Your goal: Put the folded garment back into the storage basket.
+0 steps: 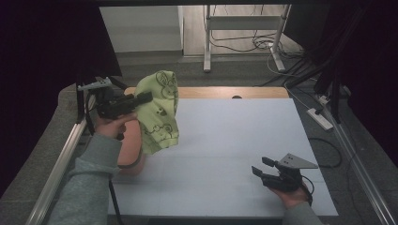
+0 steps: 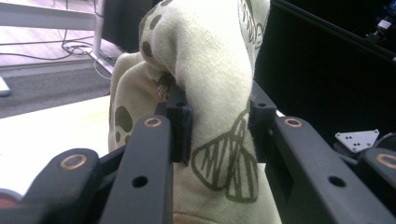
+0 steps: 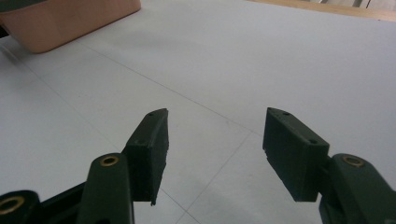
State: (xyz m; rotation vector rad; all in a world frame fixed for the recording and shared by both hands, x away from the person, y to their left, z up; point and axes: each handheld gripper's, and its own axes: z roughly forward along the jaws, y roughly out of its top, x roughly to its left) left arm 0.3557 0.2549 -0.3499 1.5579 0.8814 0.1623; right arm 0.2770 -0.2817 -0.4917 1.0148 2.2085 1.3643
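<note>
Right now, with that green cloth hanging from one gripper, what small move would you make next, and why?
Probably bring the left gripper and its green cloth out over the white table and lower it. The cloth is pinched and hangs above the pink basket, while the right gripper rests open near the table's front, free to help spread it.

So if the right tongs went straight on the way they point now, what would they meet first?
Probably the bare white table top: the right tongs stand open with nothing between them. Farther along, off to their left, sits the pinkish tub; depth is hard to judge.
</note>
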